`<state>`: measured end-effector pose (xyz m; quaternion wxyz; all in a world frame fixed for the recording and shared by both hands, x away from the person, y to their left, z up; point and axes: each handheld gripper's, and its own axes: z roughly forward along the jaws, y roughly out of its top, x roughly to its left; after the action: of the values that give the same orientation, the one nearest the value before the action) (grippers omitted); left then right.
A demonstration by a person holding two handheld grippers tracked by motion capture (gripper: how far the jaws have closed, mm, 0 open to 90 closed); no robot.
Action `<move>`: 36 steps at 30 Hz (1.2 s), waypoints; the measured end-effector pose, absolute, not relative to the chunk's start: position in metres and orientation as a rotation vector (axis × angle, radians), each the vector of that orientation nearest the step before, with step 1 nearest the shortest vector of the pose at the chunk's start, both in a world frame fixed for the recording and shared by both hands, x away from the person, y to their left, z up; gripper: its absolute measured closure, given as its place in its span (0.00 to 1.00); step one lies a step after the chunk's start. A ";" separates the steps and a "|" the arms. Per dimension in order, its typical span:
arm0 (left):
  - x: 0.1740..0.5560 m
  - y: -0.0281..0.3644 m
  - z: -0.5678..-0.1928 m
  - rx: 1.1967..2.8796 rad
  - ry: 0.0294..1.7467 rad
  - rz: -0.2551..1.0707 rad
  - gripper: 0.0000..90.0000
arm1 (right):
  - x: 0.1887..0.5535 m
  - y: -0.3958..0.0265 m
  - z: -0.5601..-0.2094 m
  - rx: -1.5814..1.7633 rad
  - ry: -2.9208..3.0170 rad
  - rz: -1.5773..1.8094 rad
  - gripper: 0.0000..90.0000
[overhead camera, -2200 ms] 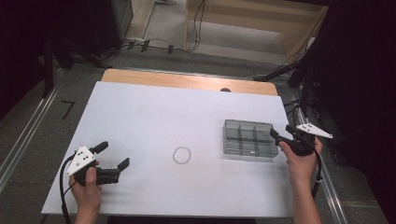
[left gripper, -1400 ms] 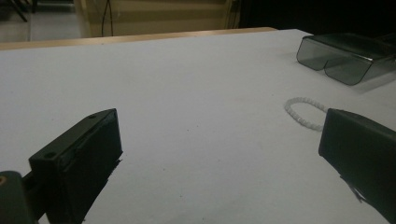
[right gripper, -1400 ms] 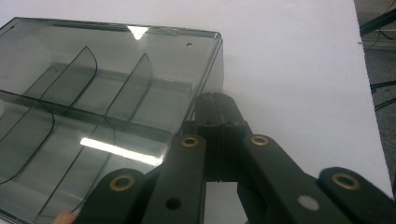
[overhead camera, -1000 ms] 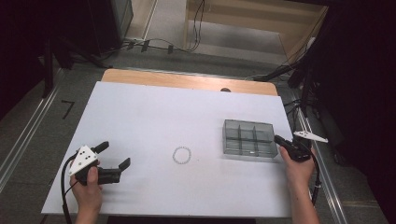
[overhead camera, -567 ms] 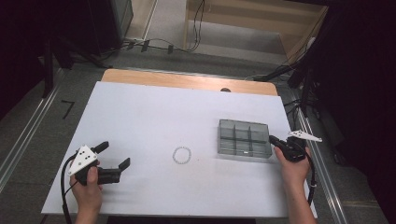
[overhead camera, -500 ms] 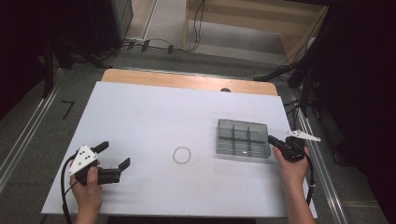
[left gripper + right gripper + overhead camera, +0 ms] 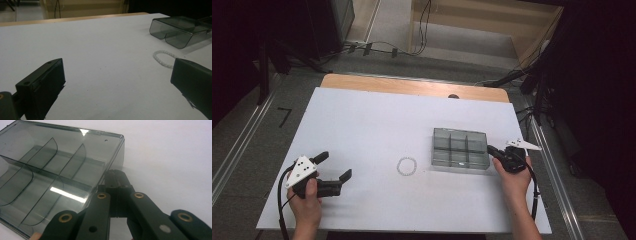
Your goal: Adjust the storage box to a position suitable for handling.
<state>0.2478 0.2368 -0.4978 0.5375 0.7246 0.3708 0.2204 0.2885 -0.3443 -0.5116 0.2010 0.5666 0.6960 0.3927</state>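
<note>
White table [image 7: 362, 130], clear box [image 7: 460, 148] pushed leftward by closed right gripper [image 7: 493, 150]

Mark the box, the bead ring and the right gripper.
box [image 7: 460, 148], high view, on its middle divider.
bead ring [image 7: 407, 166], high view, on its beaded loop.
right gripper [image 7: 114, 175], right gripper view, at its closed jaw tips.

Left hand [image 7: 304, 197] grips its tool from below; left gripper [image 7: 333, 166] lies level, jaws spread wide apart, nothing between them. Left forearm enters from the bottom edge. Right hand [image 7: 514, 175] wraps the right gripper [image 7: 490, 149], jaws pressed together, tips aimed away from the hand toward the left gripper's side. Right forearm runs straight behind the wrist.
</note>
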 end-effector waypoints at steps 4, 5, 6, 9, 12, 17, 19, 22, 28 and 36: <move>0.248 0.237 -0.498 1.724 0.881 0.524 0.00 | 0.290 -0.333 -0.512 1.560 1.969 1.103 0.98; 0.248 0.237 -0.498 1.724 0.881 0.524 0.00 | 0.290 -0.331 -0.512 1.557 1.971 1.106 0.98; 0.248 0.237 -0.498 1.724 0.881 0.523 0.00 | 0.290 -0.329 -0.512 1.555 1.974 1.109 0.98; 0.248 0.237 -0.498 1.724 0.881 0.523 0.00 | 0.291 -0.323 -0.513 1.541 1.984 1.118 0.98; 0.248 0.237 -0.498 1.723 0.882 0.523 0.00 | 0.291 -0.318 -0.513 1.537 1.993 1.124 0.98; 0.248 0.237 -0.498 1.724 0.881 0.522 0.00 | 0.292 -0.309 -0.513 1.525 2.011 1.137 0.98; 0.248 0.237 -0.498 1.724 0.881 0.522 0.00 | 0.293 -0.305 -0.514 1.519 2.026 1.132 0.98; 0.248 0.237 -0.498 1.723 0.881 0.521 0.00 | 0.293 -0.297 -0.517 1.515 2.049 1.132 0.98; 0.248 0.237 -0.498 1.723 0.881 0.521 0.00 | 0.293 -0.283 -0.518 1.484 2.088 1.133 0.98; 0.248 0.237 -0.498 1.724 0.883 0.518 0.00 | 0.290 -0.269 -0.518 1.455 2.127 1.150 0.98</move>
<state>0.2482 0.2372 -0.4978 0.5381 0.7248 0.3711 0.2178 0.2897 -0.2687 -0.5181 0.1592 0.5089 0.7442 0.4023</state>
